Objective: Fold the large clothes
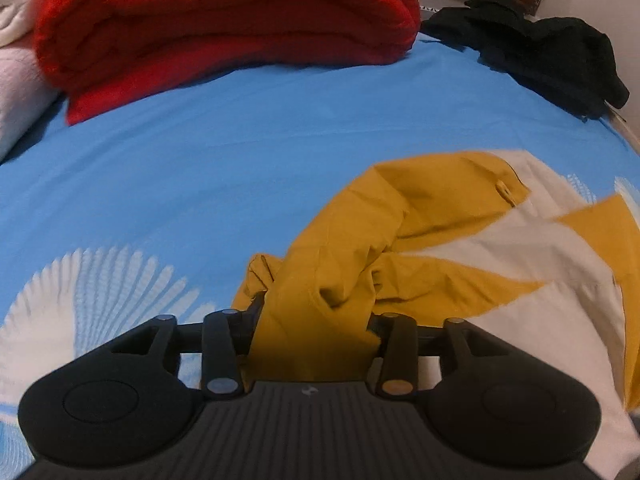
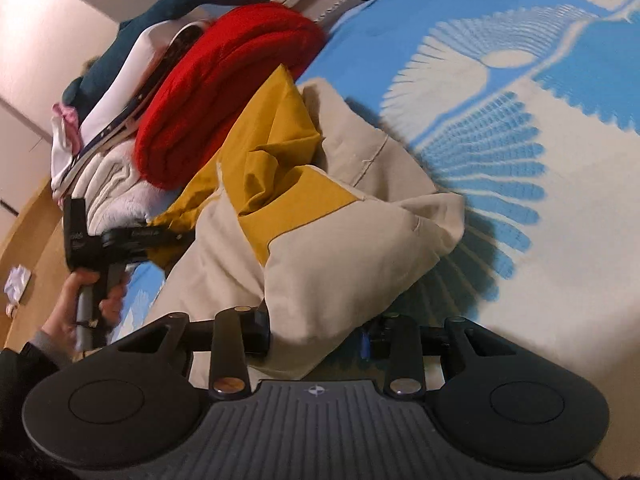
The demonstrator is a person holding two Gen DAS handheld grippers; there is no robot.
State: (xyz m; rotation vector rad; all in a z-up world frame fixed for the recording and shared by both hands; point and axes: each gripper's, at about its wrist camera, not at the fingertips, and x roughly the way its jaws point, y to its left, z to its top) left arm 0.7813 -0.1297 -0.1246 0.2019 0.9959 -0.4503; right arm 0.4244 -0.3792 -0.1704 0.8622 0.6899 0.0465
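A mustard-yellow and cream garment [image 1: 460, 248] lies bunched on the blue bed sheet [image 1: 240, 152]. My left gripper [image 1: 316, 320] is shut on a yellow fold of it, low over the bed. In the right wrist view the same garment [image 2: 332, 248] hangs lifted between the two grippers. My right gripper [image 2: 316, 332] is shut on a cream part of it. The left gripper [image 2: 120, 240] shows there at the left, held by a hand, clamping the yellow edge.
A folded red blanket [image 1: 224, 24] lies at the far side of the bed, on pale bedding [image 1: 16, 80]. A black garment [image 1: 552, 52] lies at the far right by the wall. The sheet has a white fan print [image 2: 500, 120].
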